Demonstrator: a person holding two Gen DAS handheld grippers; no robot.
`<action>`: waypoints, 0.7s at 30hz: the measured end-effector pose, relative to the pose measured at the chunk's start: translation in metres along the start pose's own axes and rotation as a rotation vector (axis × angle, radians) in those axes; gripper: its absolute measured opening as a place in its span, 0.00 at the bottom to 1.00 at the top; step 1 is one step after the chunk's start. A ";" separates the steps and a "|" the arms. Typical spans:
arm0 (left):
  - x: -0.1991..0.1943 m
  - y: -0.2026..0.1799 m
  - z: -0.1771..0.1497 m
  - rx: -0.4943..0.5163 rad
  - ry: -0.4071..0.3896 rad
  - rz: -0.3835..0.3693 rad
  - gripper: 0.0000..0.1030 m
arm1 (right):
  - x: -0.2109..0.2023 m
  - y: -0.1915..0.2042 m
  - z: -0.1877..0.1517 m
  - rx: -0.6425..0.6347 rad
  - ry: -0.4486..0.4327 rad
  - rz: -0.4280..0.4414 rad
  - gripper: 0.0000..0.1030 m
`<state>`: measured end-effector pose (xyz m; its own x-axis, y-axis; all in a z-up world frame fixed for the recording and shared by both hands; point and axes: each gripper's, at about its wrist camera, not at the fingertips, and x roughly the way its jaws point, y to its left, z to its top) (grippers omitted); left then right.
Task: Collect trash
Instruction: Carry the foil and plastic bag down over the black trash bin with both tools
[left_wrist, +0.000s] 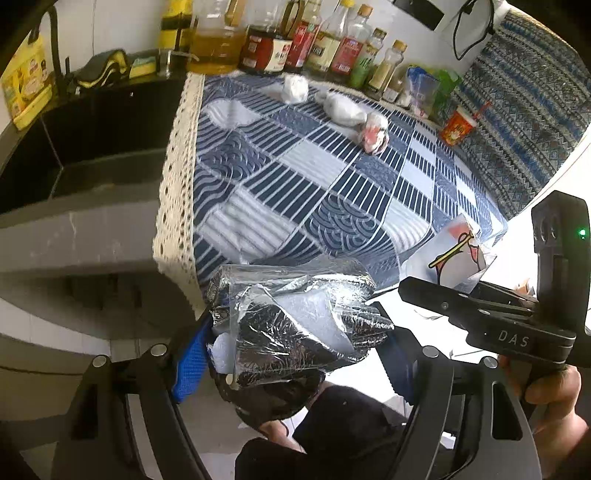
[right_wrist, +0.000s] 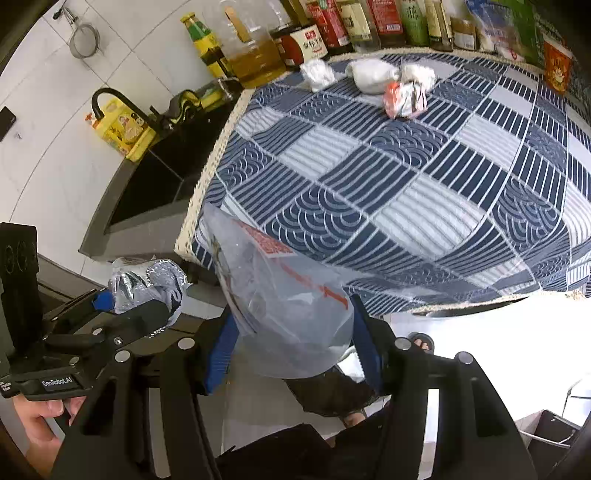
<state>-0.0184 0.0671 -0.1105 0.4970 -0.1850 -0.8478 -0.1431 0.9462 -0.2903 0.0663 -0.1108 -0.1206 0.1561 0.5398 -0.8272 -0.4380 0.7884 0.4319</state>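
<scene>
Both grippers hold a clear plastic bag with red print in front of the table's near edge. My left gripper (left_wrist: 295, 343) is shut on one crumpled part of the bag (left_wrist: 295, 314). My right gripper (right_wrist: 291, 343) is shut on the other part of the bag (right_wrist: 288, 295). The right gripper also shows in the left wrist view (left_wrist: 443, 291) with the bag's printed part. Crumpled white trash lies at the table's far side: a wad (right_wrist: 317, 74), a white bundle (right_wrist: 373, 75) and a red-and-white wrapper (right_wrist: 404, 98).
The table has a blue-and-white patterned cloth (right_wrist: 388, 192). A row of sauce and oil bottles (right_wrist: 332, 33) lines its far edge, with an orange cup (left_wrist: 458, 127) at the right. A dark sink (right_wrist: 147, 184) with a black tap and yellow bottle lies left.
</scene>
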 end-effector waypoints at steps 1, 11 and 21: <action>0.002 0.001 -0.002 -0.002 0.007 0.000 0.75 | 0.003 0.000 -0.003 0.002 0.010 -0.001 0.56; 0.042 0.010 -0.032 -0.060 0.124 0.009 0.75 | 0.036 -0.015 -0.030 0.008 0.124 -0.008 0.56; 0.094 0.017 -0.062 -0.095 0.259 0.039 0.75 | 0.077 -0.044 -0.056 0.039 0.244 0.010 0.56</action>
<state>-0.0270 0.0494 -0.2223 0.2556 -0.2223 -0.9409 -0.2434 0.9271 -0.2851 0.0476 -0.1208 -0.2234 -0.0687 0.4637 -0.8833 -0.4031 0.7970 0.4497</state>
